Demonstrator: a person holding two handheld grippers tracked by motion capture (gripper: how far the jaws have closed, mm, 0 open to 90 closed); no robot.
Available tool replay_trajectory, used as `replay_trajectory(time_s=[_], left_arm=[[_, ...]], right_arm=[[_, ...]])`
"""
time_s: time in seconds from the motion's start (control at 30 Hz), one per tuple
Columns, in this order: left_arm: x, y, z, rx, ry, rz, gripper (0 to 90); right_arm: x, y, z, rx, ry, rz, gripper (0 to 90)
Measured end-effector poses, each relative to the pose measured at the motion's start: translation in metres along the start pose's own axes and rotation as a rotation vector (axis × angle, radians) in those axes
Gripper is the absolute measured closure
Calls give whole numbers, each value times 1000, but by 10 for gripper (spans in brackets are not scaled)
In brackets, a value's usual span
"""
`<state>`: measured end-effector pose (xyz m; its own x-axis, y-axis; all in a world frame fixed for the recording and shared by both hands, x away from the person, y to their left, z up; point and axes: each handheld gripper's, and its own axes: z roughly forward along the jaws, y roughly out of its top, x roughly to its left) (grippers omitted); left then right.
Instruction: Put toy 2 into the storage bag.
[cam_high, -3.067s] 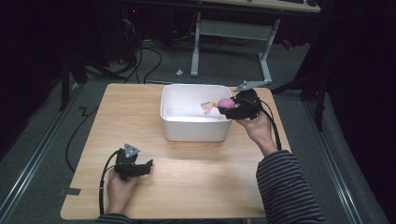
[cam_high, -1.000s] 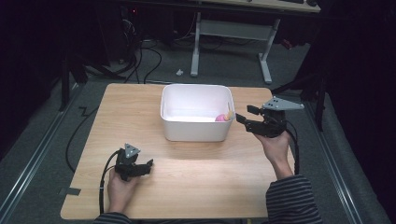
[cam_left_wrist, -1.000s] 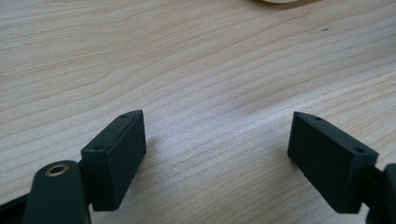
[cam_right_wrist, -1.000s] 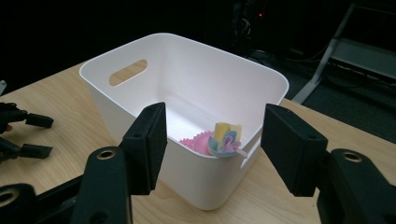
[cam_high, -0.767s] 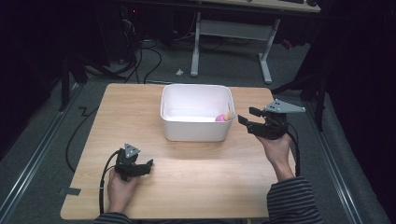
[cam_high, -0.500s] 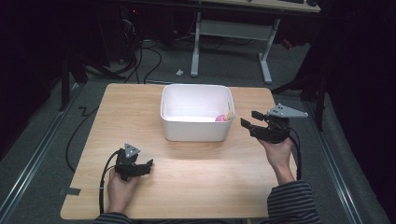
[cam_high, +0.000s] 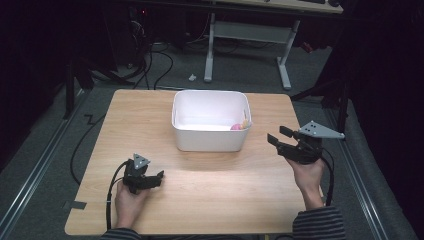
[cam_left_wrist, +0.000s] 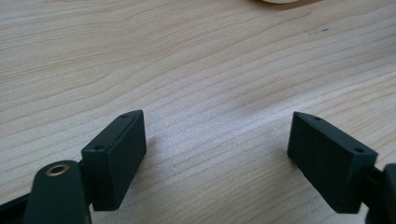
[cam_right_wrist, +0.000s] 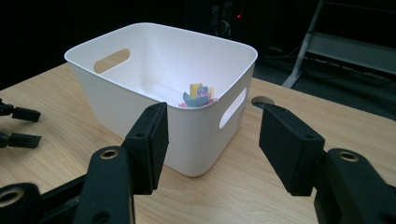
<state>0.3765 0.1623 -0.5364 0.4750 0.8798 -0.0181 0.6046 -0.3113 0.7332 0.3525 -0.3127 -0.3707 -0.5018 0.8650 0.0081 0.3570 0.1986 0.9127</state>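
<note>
A white plastic bin (cam_high: 210, 141) stands at the table's far middle, with a small pink, blue and yellow toy (cam_high: 239, 126) lying in its right corner. In the right gripper view the bin (cam_right_wrist: 116, 93) and the toy (cam_right_wrist: 198, 95) sit just ahead of the jaws. My right gripper (cam_high: 279, 136) hovers to the right of the bin, pointing at it, open (cam_right_wrist: 212, 123). Its jaws have just been closing a little with nothing between them. My left gripper (cam_high: 156, 178) rests near the front left of the wooden table (cam_high: 210, 195), open and empty (cam_left_wrist: 217, 135).
A round cable hole (cam_right_wrist: 262, 100) is cut in the tabletop beyond the bin. Behind the table stands a white desk frame (cam_high: 250, 35), with cables (cam_high: 150, 65) on the dark floor. The table's right edge lies close under my right hand.
My right gripper left the toy in the bin, then drew back from it to the right, toward the person and slightly down. The left gripper has stayed put.
</note>
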Motion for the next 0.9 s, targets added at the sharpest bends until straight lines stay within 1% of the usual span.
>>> replay_trajectory(time_s=[0.07,0.27,0.33,0.53,0.6,0.67,0.7,0.77,0.83,0.87,0.9], left_arm=[[0,0,0,-1,0,0,199],[0,0,0,0,0,0,199],[0,0,0,0,0,0,199],[0,0,0,0,0,0,199],[0,0,0,0,0,0,199],[0,0,0,0,0,0,199],[0,0,0,0,0,0,199],[0,0,0,0,0,0,199],[0,0,0,0,0,1,199],[0,0,0,0,0,0,199],[0,0,0,0,0,0,199]], right_arm=[[0,-4,-3,-7,3,19,434],[-5,-21,-6,-13,-18,51,434],[-8,-27,-7,-21,-19,70,434],[-14,-44,-10,-16,-32,102,433],[-16,-51,-10,-20,-27,121,429],[-18,-60,-8,-19,-26,128,425],[-18,-65,-6,-13,-29,132,421],[-18,-80,3,21,-40,131,405],[-17,-96,15,69,-57,128,397],[-16,-109,24,112,-57,126,391],[-15,-116,30,139,-61,124,388]])
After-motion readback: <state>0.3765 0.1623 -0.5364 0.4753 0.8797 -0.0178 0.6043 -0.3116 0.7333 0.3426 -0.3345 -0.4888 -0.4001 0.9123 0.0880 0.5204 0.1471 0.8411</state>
